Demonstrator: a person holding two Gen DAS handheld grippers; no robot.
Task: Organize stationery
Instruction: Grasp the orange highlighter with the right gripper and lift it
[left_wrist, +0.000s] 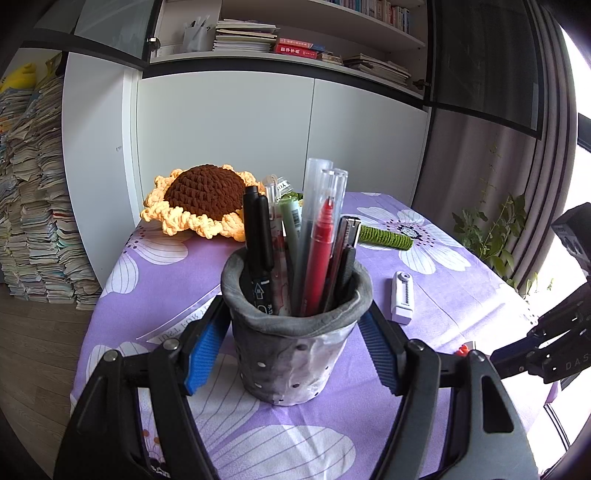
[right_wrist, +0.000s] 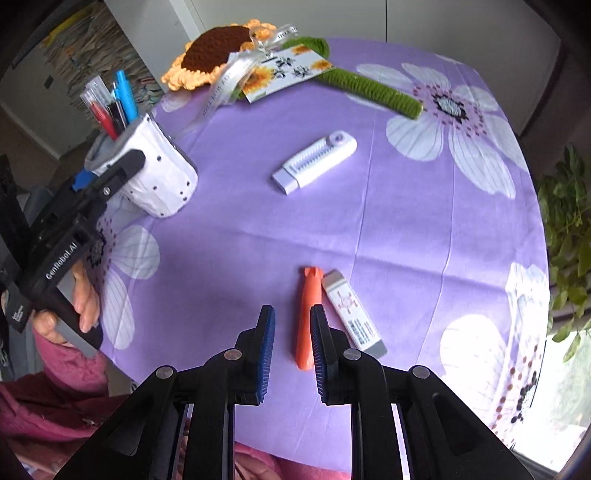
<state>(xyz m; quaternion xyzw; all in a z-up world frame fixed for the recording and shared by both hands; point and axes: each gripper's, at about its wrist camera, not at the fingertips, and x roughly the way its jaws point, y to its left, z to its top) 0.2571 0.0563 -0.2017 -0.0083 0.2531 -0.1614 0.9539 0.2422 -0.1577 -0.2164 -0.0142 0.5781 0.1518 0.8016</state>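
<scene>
Non-task clutter: crocheted sunflower (right_wrist: 214, 51) on the surface's far edge, well ahead of the right tool, its green stem (right_wrist: 373, 86) running right across the purple floral cloth (right_wrist: 406, 236). Printed card (right_wrist: 284, 72) and ribbon on the stem. Potted plant (right_wrist: 569, 229) far right. Bookshelf (left_wrist: 295, 44) and paper stacks (left_wrist: 33, 192) beyond the left tool.

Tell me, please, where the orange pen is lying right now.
In the right wrist view, the orange pen lies on the purple tablecloth, beside the white eraser.

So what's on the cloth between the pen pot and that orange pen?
Nothing: in the right wrist view, only bare purple flowered cloth lies between the pen pot and the orange pen.
</scene>
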